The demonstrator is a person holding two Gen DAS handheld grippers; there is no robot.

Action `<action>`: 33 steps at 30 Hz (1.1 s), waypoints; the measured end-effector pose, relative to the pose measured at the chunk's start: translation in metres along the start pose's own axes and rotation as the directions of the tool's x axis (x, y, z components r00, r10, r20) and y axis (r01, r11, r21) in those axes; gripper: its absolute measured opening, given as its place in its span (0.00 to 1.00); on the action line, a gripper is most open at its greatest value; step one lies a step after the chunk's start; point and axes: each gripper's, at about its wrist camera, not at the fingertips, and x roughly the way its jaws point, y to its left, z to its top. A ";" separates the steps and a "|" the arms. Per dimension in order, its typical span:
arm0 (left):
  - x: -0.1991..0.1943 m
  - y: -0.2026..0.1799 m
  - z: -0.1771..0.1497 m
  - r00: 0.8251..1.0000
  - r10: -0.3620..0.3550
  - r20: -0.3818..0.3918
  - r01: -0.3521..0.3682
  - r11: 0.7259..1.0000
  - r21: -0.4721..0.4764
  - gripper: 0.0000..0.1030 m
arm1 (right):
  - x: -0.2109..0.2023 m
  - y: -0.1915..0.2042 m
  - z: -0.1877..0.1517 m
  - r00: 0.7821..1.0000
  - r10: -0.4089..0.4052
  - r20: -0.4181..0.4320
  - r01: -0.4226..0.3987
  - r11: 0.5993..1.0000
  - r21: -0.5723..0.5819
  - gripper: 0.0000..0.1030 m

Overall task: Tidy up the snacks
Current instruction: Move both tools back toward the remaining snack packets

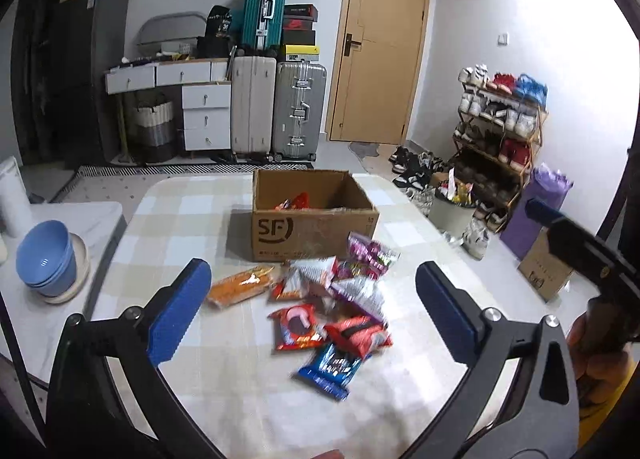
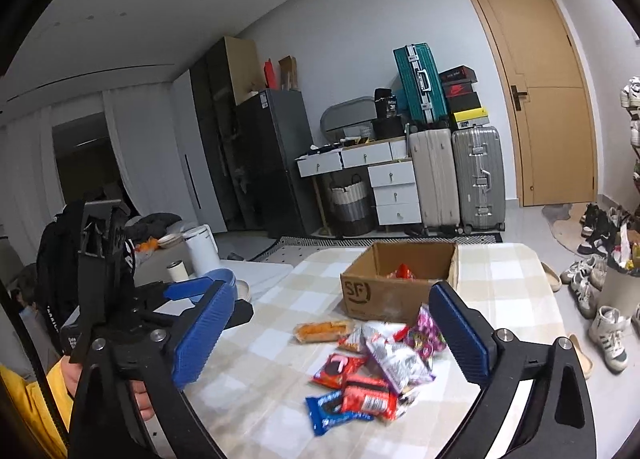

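Observation:
A brown cardboard box (image 1: pixel 312 227) (image 2: pixel 396 287) stands open on the checked tablecloth, with a few red snack packs inside. In front of it lies a loose pile of snack packs (image 1: pixel 340 311) (image 2: pixel 380 363): an orange pack (image 1: pixel 240 285) (image 2: pixel 322 330) at the left, red ones in the middle, a blue one (image 1: pixel 330 369) (image 2: pixel 332 411) nearest me. My left gripper (image 1: pixel 312 311) hangs open above the pile with nothing between its blue pads. My right gripper (image 2: pixel 340 335) is open and empty too, back from the pile. Each gripper shows at the edge of the other's view.
Blue bowls (image 1: pixel 46 259) on a plate sit on a white side surface left of the table (image 1: pixel 192 371). A white canister (image 2: pixel 202 249) stands there too. Beyond the table are suitcases (image 1: pixel 276 111), drawers, a wooden door (image 1: pixel 380 43), a shoe rack (image 1: pixel 500 131) and shoes on the floor.

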 end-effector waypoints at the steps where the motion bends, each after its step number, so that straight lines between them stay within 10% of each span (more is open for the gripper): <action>1: -0.005 -0.002 -0.009 1.000 0.007 0.006 -0.007 1.000 0.011 0.99 | -0.003 0.001 -0.007 1.000 0.007 -0.001 -0.007 1.000 0.013 0.99; 33: 0.120 0.010 -0.111 0.971 -0.025 -0.239 0.017 0.999 -0.035 0.99 | 0.052 -0.046 -0.104 0.976 -0.009 -0.218 0.058 0.975 0.217 0.99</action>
